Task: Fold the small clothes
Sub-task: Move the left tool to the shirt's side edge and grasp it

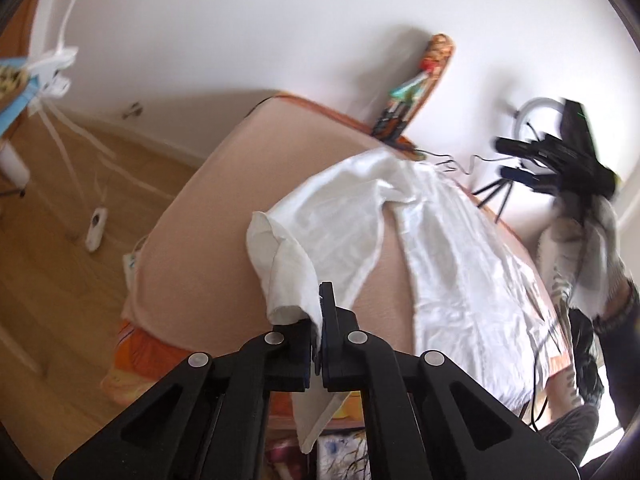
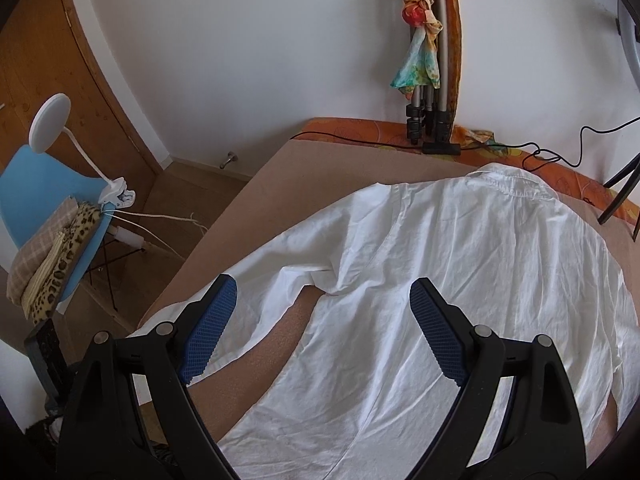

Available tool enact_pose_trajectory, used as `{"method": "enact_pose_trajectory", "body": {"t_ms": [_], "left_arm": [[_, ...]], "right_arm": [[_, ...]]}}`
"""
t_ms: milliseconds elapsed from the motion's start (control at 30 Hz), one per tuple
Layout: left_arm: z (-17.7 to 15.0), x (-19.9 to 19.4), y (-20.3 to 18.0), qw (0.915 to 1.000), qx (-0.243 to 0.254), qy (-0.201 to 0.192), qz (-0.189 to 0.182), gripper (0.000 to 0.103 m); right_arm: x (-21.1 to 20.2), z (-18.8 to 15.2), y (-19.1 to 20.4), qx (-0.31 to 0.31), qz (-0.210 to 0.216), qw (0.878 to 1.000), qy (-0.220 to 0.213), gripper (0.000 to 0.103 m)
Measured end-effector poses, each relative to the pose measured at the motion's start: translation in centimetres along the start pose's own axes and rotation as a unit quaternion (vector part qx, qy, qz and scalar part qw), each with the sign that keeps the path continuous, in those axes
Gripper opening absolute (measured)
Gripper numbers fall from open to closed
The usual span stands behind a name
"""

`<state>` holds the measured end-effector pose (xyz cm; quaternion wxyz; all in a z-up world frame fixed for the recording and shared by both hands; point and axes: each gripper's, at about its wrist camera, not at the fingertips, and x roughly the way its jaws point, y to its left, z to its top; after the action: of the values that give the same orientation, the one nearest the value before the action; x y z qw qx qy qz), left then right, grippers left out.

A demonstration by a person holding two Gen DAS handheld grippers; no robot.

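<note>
While left gripper [image 1: 320, 334] clamps white shirt [image 2: 460, 264] sleeve, right gripper [image 2: 324, 320] spread above shirt

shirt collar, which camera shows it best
The right wrist view. The white shirt lies spread on the tan cover, and its collar is sharp at the far end near the wall. In the left wrist view the far end is blurred; the collar cannot be made out, only the sleeve held in the left gripper.

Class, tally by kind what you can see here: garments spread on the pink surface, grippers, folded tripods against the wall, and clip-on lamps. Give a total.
White shirt: 1
Grippers: 2 (left gripper, right gripper)
Folded tripod: 1
Clip-on lamp: 1
Total: 5
</note>
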<state>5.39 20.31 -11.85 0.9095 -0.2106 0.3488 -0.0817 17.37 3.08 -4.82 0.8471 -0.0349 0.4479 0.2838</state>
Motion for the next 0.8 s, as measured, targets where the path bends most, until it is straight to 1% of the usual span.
{"method": "enact_pose_trajectory", "body": {"t_ms": [67, 167, 233, 367, 533, 633, 700, 733, 767, 800], "left_arm": [[-0.3, -0.8, -2.9, 0.9983, 0.05, -0.014, -0.027, 0.002], [-1.2, -1.4, -6.7, 0.9905, 0.118, -0.022, -0.068, 0.002], [-2.0, -1.4, -8.6, 0.9843, 0.147, -0.011, -0.098, 0.002], [-3.4, -0.7, -11.0, 0.9742, 0.179, 0.021, -0.135, 0.002], [-4.0, 0.6, -11.2, 0.9691, 0.198, 0.05, -0.139, 0.002], [-4.4, 0.6, -11.9, 0.9656, 0.209, 0.057, -0.144, 0.002], [-4.7, 0.7, -12.2, 0.9622, 0.224, 0.06, -0.143, 0.002], [-4.9, 0.7, -12.5, 0.9604, 0.232, 0.061, -0.142, 0.002], [-5.1, 0.7, -12.7, 0.959, 0.237, 0.063, -0.141, 0.002], [-5.3, 0.9, -12.9, 0.958, 0.24, 0.068, -0.142, 0.002]], "right_arm": [[2.2, 1.7, -0.6, 0.005, 0.003, 1.0, 0.026, 0.09], [5.7, 3.8, -1.4, 0.03, 0.011, 0.997, 0.066, 0.085], [8.2, 4.8, -1.5, 0.038, 0.01, 0.995, 0.089, 0.08], [12.4, 6.0, -0.1, 0.024, 0.008, 0.991, 0.128, 0.08], [16.5, 6.0, 2.0, -0.008, -0.006, 0.984, 0.176, 0.08], [18.4, 6.0, 2.8, -0.024, -0.024, 0.98, 0.196, 0.08], [19.2, 5.8, 3.2, -0.025, -0.03, 0.977, 0.211, 0.078], [19.6, 5.8, 3.4, -0.032, -0.037, 0.976, 0.214, 0.072], [19.8, 5.7, 3.6, -0.043, -0.049, 0.974, 0.217, 0.054], [20.0, 5.5, 3.6, -0.053, -0.057, 0.972, 0.221, 0.041]]}}
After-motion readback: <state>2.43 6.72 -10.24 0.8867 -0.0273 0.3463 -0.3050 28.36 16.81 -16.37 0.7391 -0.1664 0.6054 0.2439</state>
